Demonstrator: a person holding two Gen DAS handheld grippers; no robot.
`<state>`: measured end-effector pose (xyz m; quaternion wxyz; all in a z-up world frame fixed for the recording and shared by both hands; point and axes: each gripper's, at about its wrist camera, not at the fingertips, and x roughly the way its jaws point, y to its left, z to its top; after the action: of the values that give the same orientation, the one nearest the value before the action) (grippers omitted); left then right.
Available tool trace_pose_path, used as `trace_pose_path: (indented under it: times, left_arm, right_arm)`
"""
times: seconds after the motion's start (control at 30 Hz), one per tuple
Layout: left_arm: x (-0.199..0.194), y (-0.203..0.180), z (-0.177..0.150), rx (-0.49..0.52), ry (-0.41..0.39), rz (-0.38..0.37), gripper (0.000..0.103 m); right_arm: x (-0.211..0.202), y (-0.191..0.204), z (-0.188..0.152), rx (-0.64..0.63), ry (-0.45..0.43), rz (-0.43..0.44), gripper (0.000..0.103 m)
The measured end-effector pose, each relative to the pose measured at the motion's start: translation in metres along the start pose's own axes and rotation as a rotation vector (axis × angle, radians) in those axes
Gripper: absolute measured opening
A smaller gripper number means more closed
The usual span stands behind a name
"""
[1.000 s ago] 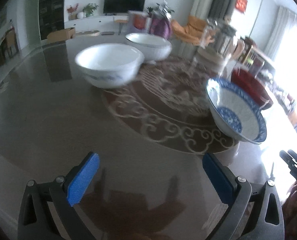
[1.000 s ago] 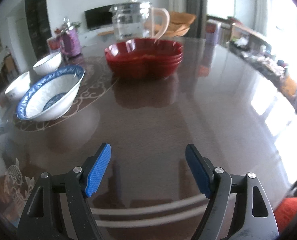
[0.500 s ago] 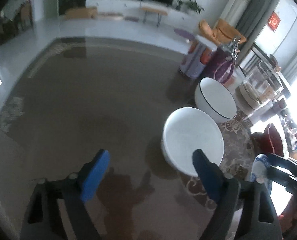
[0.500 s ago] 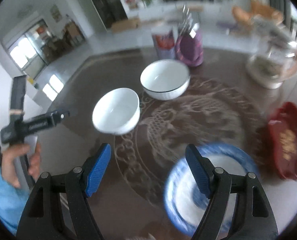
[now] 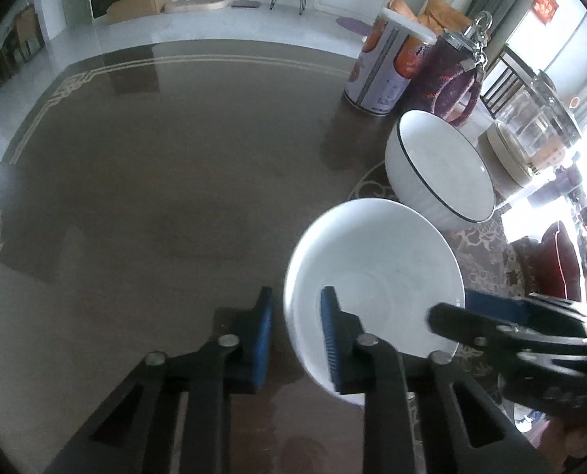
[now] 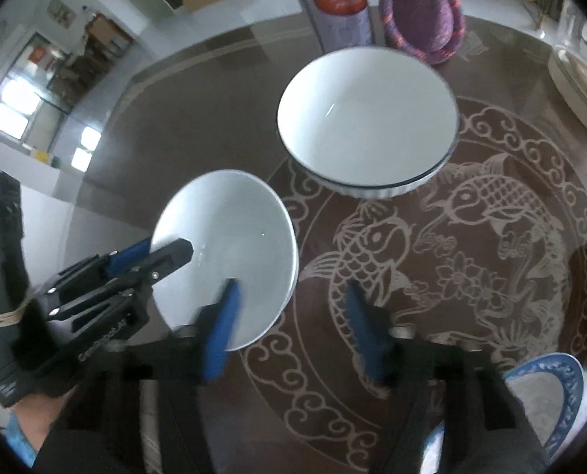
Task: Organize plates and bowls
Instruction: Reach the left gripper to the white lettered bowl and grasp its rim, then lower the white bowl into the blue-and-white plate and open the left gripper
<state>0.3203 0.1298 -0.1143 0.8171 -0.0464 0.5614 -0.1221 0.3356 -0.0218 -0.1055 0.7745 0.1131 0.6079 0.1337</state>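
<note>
Your left gripper [image 5: 296, 335] is closing over the near rim of the plain white bowl [image 5: 376, 272], one pad inside, one outside. Your right gripper [image 6: 293, 318] is closing too, its left pad over that bowl's rim and its right pad above the patterned worktop [image 6: 471, 237]. Just behind stands the dark-rimmed bowl [image 6: 366, 118]; a blue-patterned bowl [image 6: 550, 391] sits at your right.

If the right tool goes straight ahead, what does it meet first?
Probably the near rim of the plain white bowl, which sits between the closing jaws of the right tool. Depth is unclear; otherwise, the table.
</note>
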Motion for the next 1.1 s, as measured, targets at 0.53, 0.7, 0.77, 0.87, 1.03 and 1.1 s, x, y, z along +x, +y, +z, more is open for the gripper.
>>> trace_pose_path:
  times: [0.53,0.7,0.77,0.87,1.03,1.1]
  left_arm:
    - [-0.048,-0.028,-0.027,0.026,-0.060,-0.037,0.008]
    - [-0.081,-0.079,-0.039,0.093,-0.103,-0.094,0.010]
    - [-0.086,-0.100,-0.044,0.116,-0.109,-0.126,0.010]
    - [-0.085,-0.136,-0.053,0.155,-0.100,-0.177,0.010]
    - [-0.059,-0.186,-0.066,0.207,-0.050,-0.215,0.010]
    - [-0.048,-0.200,-0.072,0.219,-0.030,-0.212,0.010]
  right_arm:
    - [-0.043,-0.016,-0.043,0.009,-0.045,0.104,0.015]
    - [-0.101,-0.054,-0.068,0.030,-0.097,0.123,0.015]
    - [-0.122,-0.070,-0.082,0.045,-0.121,0.117,0.015]
    - [-0.144,-0.093,-0.099,0.078,-0.140,0.090,0.015]
    - [-0.156,-0.139,-0.128,0.156,-0.134,0.029,0.015]
    - [-0.153,-0.157,-0.137,0.195,-0.128,0.026,0.015]
